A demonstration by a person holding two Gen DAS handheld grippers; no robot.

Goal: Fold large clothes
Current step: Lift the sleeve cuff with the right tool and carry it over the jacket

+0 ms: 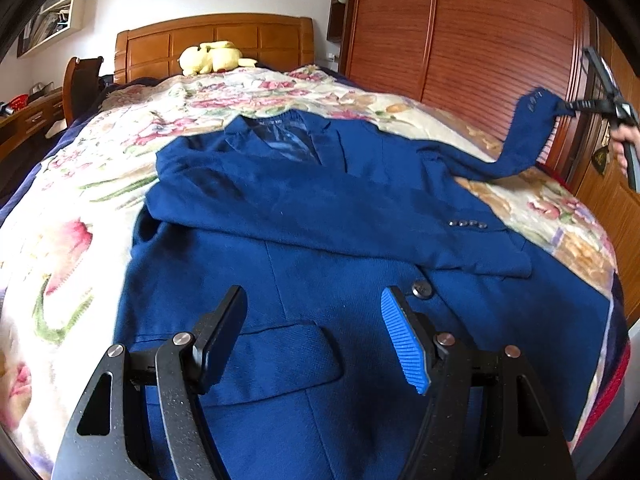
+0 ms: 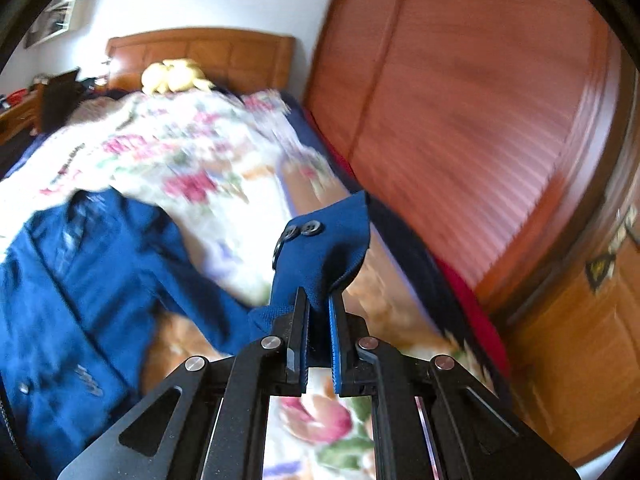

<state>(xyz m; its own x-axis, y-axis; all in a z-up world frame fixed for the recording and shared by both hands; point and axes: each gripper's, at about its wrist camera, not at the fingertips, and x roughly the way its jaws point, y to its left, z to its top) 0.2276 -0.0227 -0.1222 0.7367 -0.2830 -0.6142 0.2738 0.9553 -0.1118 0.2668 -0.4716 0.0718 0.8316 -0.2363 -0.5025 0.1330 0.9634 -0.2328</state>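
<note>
A: Entry, bed scene. Where does your garment lie?

B: The blue jacket lies front-up across the floral bedspread, collar toward the wooden headboard. One sleeve is folded across the chest, its cuff buttons showing near the jacket's right edge in the left wrist view.

A: And your right gripper?

B: Clamped on the other sleeve's cuff. Your fingers have pinched the cloth just below its buttons; the cuff stands up out of the jaws. From the left wrist view, that sleeve rises off the bedspread in an arc toward your right hand, which holds the tool near the wardrobe. The right wrist view is smeared with motion blur, so fine detail on the jacket body there cannot be read.

A: Your left gripper?

B: Jaws apart, nothing between them. It hovers over the lower front of the jacket, above the pocket flap; one front button sits just beyond the blue pad. Whether the tips touch the cloth cannot be told.

A: Other items?

B: A yellow plush toy against the headboard, well apart from the jacket.
</note>
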